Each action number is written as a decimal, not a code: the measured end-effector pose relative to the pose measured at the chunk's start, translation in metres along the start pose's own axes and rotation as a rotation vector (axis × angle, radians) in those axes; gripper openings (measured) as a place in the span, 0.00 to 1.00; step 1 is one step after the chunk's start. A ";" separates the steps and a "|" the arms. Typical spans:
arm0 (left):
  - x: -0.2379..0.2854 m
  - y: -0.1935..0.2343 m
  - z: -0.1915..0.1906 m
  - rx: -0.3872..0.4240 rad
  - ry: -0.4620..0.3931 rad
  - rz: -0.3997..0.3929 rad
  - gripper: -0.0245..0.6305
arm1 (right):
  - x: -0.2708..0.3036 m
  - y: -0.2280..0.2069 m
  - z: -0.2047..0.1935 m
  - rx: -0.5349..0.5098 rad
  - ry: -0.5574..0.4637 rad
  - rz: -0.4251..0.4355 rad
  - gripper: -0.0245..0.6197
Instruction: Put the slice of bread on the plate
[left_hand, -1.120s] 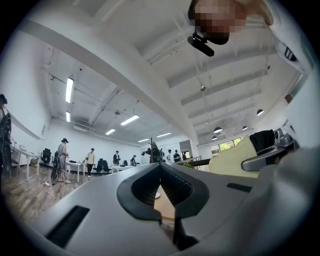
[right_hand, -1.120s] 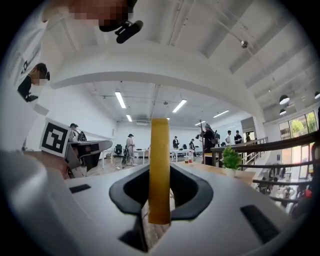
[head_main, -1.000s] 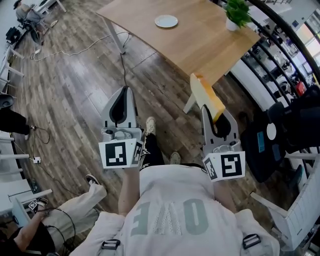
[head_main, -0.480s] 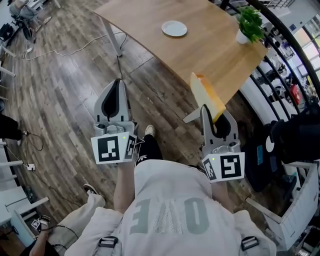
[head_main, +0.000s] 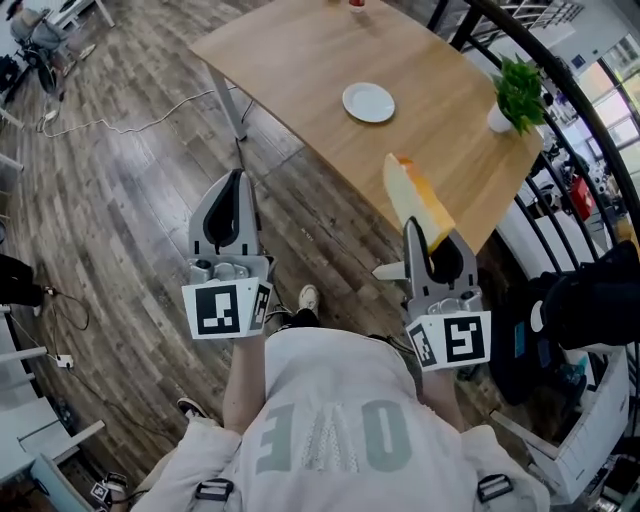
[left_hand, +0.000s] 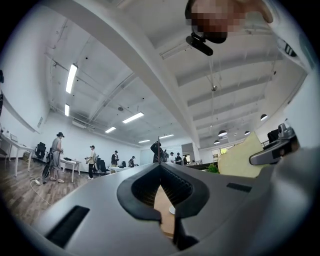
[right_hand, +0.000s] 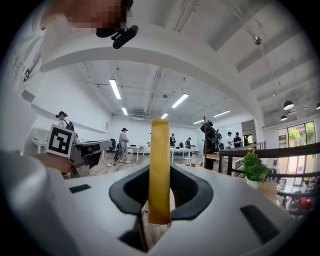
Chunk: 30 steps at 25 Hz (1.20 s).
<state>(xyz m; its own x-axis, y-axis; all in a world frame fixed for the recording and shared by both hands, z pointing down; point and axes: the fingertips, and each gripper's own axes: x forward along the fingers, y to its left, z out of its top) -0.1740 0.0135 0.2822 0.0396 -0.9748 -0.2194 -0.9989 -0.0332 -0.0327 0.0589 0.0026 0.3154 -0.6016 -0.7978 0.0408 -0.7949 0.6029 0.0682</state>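
My right gripper (head_main: 425, 240) is shut on a slice of bread (head_main: 413, 196), which stands on edge and sticks up out of the jaws over the near edge of the wooden table (head_main: 290, 60). In the right gripper view the bread (right_hand: 159, 165) is a yellow upright strip pinched between the jaws of the right gripper (right_hand: 160, 200). A small white plate (head_main: 369, 102) lies on the table beyond the bread. My left gripper (head_main: 237, 180) hovers over the floor left of the table leg, shut and holding nothing. In the left gripper view its jaws (left_hand: 159, 167) meet at the tip.
A potted plant (head_main: 518, 92) stands at the table's right end, next to a black railing (head_main: 560, 110). A cable (head_main: 140, 110) runs across the wooden floor at left. A dark chair (head_main: 590, 300) is at my right. People stand far off in the room.
Both grippers have moved forward towards the table, with the bread still held. The table and plate now sit lower and nearer in the head view.
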 end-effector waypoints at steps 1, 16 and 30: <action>0.008 0.005 -0.003 0.007 0.008 -0.016 0.05 | 0.012 0.002 0.000 0.008 0.000 -0.005 0.18; 0.111 0.010 -0.080 -0.071 0.158 -0.134 0.05 | 0.109 -0.037 -0.040 0.085 0.121 -0.042 0.18; 0.271 0.007 -0.064 0.073 0.119 -0.159 0.05 | 0.228 -0.137 -0.012 0.056 0.031 0.076 0.18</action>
<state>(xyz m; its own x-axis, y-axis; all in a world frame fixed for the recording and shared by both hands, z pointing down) -0.1714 -0.2648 0.2850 0.1888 -0.9780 -0.0891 -0.9757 -0.1766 -0.1295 0.0321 -0.2621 0.3271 -0.6584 -0.7489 0.0746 -0.7506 0.6607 0.0079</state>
